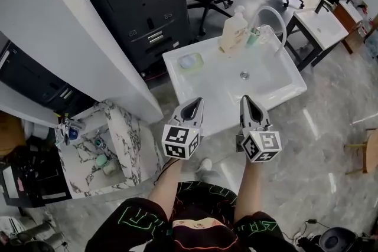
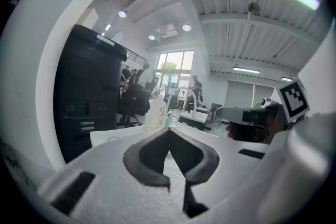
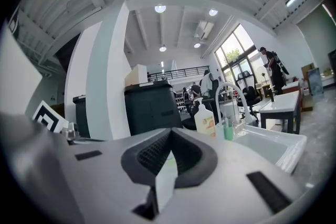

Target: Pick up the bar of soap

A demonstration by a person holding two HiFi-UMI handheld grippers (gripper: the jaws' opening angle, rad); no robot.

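- The person's black shorts (image 1: 195,218) fill the bottom of the head view. Both bare forearms reach forward from them, side by side and nearly parallel.
- The left gripper (image 1: 198,102) and the right gripper (image 1: 246,100) point away from the body toward the white sink (image 1: 283,77). Their tips are over its near rim and their marker cubes face up toward the camera.
- In the left gripper view, the left gripper's (image 2: 169,130) jaws are clenched tip to tip with nothing between them.
- The right gripper (image 3: 170,131) is likewise closed and empty.
- The bar of soap (image 1: 191,61), pale green and rounded, lies flat at the sink's far left corner, well apart from both grippers. Its long axis seems to run along the sink's back edge, though it is too small to be sure.
- The basin floor with its drain (image 1: 244,75) lies between the tips and the soap.
- To the soap's right along the back rim stand a pump bottle (image 1: 233,32) and an arched faucet (image 1: 273,15).
- A black cabinet (image 1: 142,3) stands just behind the soap's corner, and a white column (image 1: 71,32) is to the left.
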